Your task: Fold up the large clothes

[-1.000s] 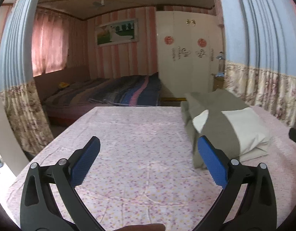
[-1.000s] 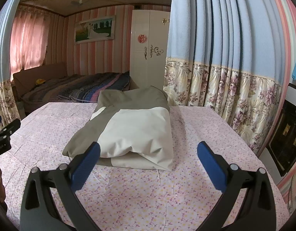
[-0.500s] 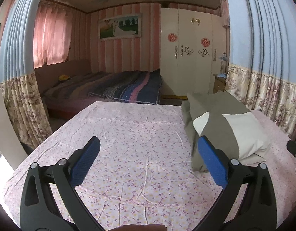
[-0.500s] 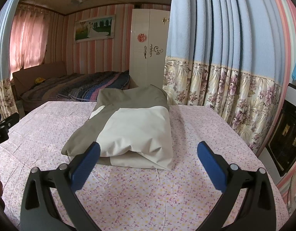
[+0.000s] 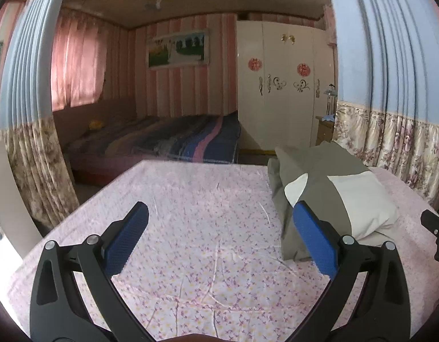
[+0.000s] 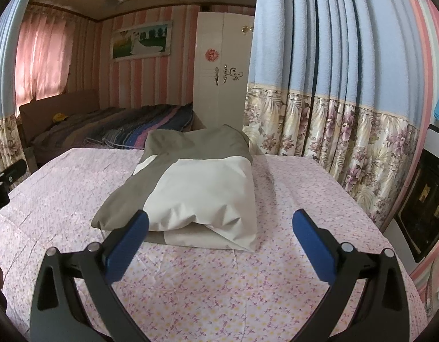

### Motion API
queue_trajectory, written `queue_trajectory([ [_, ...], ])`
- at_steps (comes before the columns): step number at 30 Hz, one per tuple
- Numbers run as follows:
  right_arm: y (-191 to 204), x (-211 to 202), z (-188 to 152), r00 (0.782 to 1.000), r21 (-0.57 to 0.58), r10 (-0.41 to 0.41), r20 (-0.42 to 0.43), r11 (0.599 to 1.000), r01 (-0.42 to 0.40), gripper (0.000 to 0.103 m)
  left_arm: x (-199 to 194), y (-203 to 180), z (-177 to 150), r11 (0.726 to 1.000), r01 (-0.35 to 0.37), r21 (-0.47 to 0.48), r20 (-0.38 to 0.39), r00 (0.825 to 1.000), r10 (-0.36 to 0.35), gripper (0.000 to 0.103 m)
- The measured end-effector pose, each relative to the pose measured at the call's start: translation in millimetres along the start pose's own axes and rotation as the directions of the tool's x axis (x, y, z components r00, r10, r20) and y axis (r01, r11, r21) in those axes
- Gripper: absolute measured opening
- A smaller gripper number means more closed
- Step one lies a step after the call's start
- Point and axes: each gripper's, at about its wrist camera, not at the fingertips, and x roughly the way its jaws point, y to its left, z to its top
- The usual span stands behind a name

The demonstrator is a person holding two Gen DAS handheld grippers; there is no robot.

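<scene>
The left gripper [image 5: 219,233] and right gripper [image 6: 219,235], both spread wide and empty, have drifted slightly back from the folded olive-and-cream garment [image 6: 202,188]; folding looks finished.

1 folded garment [image 6: 202,188], 2 grippers [image 5: 219,228] [image 6: 219,228], 2 beds [image 6: 190,285] [image 5: 162,139], 1 wardrobe [image 5: 282,91], 1 pic [image 5: 178,48]

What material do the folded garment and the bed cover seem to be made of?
Folded garment: probably smooth woven cloth, matte, olive and cream panels; it creases softly and looks slightly padded. Bed cover: likely thin printed cotton, matte; fine wrinkles and a small floral print show.
</scene>
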Motion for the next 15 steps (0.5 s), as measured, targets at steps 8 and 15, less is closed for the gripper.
queue_trajectory([
  [8,1,1,0,1.0,-0.002,-0.001,0.0,1.0,0.001,0.101,10,3,-1,0.999,0.024,-0.027,-0.062,0.998,-0.026,0.1],
  [15,-1,2,0,1.0,-0.004,-0.002,-0.006,1.0,0.002,0.101,9,-2,-4,1.0,0.023,-0.002,-0.054,0.998,-0.023,0.1],
])
